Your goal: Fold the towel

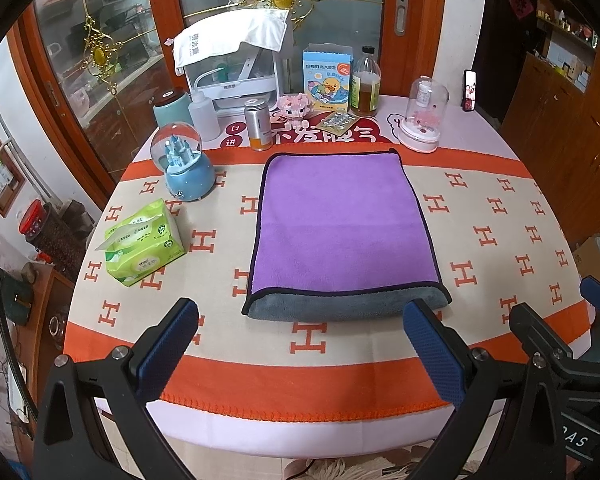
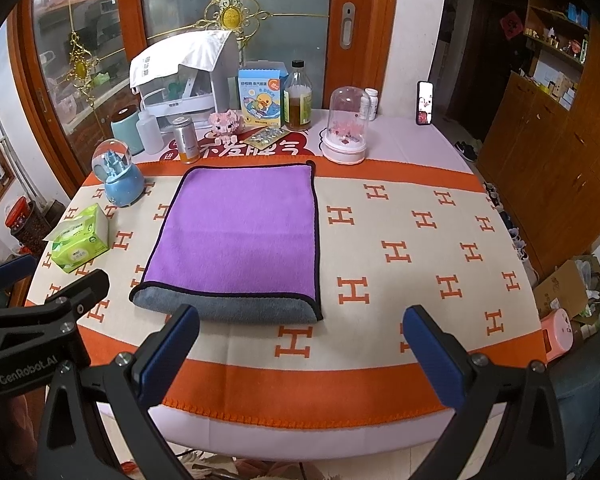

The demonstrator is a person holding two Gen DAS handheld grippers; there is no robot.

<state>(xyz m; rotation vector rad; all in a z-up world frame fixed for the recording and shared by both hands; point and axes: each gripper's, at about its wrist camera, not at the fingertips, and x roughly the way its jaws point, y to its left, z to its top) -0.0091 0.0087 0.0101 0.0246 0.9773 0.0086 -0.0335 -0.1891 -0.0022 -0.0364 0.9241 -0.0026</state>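
A purple towel [image 1: 342,224] with a dark hem lies flat on the table, folded over, its grey underside showing along the near edge [image 1: 340,307]. It also shows in the right wrist view [image 2: 242,232]. My left gripper [image 1: 302,330] is open and empty, held just short of the towel's near edge. My right gripper [image 2: 302,334] is open and empty, near the towel's near right corner [image 2: 314,312]. The right gripper's body shows at the right of the left wrist view [image 1: 556,356], and the left gripper's body at the left of the right wrist view [image 2: 40,320].
An orange and cream cloth [image 1: 500,240] covers the table. A green tissue pack [image 1: 142,242] and a blue snow globe [image 1: 186,168] stand left of the towel. Bottles, a duck box [image 1: 327,80], a glass dome [image 1: 424,116] and a white appliance [image 1: 236,60] line the back.
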